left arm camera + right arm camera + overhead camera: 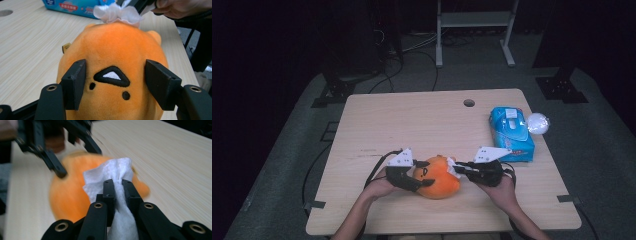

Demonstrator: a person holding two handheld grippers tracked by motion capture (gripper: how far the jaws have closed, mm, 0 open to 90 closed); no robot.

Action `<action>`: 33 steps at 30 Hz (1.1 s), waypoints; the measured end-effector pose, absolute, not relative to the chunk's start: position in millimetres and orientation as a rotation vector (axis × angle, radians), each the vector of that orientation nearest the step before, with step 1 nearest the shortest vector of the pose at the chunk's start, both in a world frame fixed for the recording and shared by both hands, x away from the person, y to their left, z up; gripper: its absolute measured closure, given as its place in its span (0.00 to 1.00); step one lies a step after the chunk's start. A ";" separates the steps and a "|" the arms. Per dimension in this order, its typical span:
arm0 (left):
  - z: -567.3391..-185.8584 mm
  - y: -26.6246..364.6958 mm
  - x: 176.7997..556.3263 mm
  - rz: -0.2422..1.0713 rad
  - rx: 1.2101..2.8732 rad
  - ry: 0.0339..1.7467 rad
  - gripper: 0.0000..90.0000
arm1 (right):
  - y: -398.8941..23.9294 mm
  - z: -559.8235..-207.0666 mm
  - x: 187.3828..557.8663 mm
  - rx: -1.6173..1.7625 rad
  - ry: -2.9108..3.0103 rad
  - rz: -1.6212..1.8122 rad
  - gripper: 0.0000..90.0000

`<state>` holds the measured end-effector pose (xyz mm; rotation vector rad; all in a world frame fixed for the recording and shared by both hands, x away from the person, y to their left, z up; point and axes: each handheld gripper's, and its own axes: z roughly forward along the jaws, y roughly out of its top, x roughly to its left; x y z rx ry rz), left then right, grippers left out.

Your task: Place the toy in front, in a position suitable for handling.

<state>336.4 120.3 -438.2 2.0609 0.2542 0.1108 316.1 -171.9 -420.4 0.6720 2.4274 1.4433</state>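
Black fingers (75, 83) – brass screws, grey plates, cables.

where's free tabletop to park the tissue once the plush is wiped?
Widest bare patch: the table's far left half, between its left edge, the round hole and the plush. Also bare: the strip between hole and blue wipes pack. Crowded: near edge, where left gripper and right gripper, pinching the tissue, flank the plush.

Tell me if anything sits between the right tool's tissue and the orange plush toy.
Nothing visible does. The right tool is shut on the white tissue, which already meets the orange plush toy; the left tool grips the toy's face end.
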 end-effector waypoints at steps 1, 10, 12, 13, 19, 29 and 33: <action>-438.3 118.5 334.6 0.110 2.060 0.231 0.39 | -171.0 -418.9 315.7 0.666 2.429 1.465 0.91; -437.5 114.5 331.1 0.108 2.064 0.193 0.40 | -177.9 -424.3 326.8 0.762 2.432 1.412 0.91; -437.3 112.5 330.0 0.110 2.068 0.183 0.40 | -175.8 -422.9 323.8 0.749 2.426 1.416 0.91; -437.4 111.7 329.6 0.109 2.068 0.179 0.40 | -173.0 -421.1 321.2 0.733 2.429 1.429 0.91; -434.0 110.5 328.8 0.094 2.059 0.175 0.31 | -157.4 -413.5 312.6 0.596 2.440 1.462 0.91; -434.7 112.1 334.6 0.085 2.063 0.294 0.26 | -159.6 -412.4 310.1 0.573 2.455 1.482 0.91; -431.9 103.9 325.5 0.138 2.099 0.209 0.30 | -145.5 -408.0 302.4 0.509 2.461 1.505 0.91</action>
